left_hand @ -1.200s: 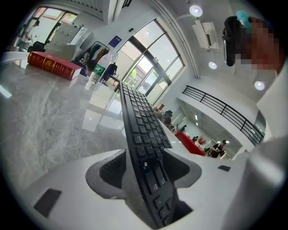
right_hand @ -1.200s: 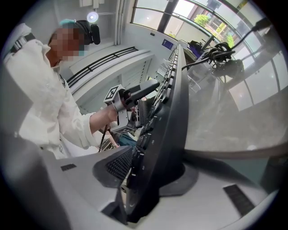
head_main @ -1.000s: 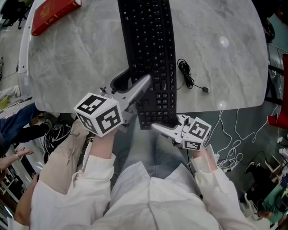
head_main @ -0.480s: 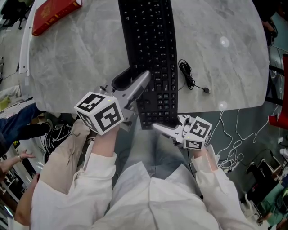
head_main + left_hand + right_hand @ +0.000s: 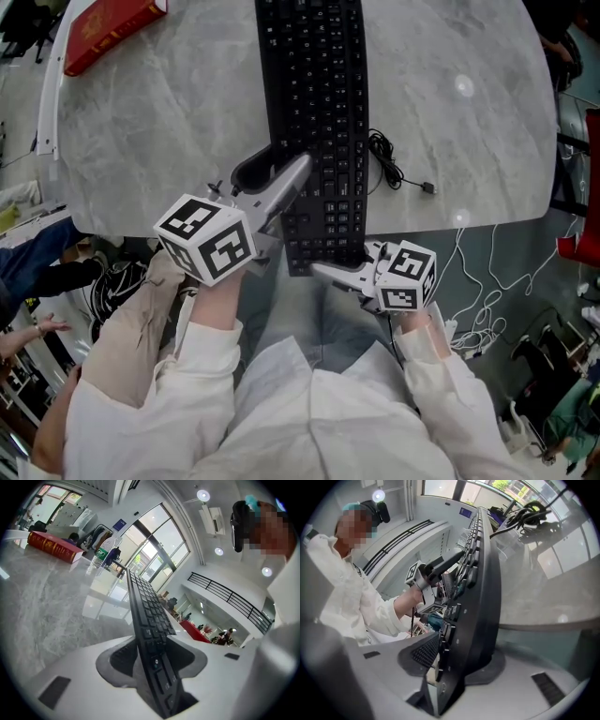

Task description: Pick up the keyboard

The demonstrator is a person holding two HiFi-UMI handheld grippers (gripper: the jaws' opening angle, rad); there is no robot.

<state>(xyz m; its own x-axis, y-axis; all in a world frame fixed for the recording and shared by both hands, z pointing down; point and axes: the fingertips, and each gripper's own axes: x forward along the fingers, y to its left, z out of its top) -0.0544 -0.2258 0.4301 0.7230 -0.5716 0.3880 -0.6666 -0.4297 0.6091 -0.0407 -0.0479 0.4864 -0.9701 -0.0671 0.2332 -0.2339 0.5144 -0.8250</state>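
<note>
Black full-size keyboard (image 5: 314,112), keys up, lengthwise away from the person on the grey marble table (image 5: 150,141), near end past the edge (cable (image 5: 389,164) coiled at right)

Far beyond the left fingers (image 5: 70,667), windows (image 5: 159,541) are letting daylight in; ceiling lamps (image 5: 203,495) are shining above.
</note>
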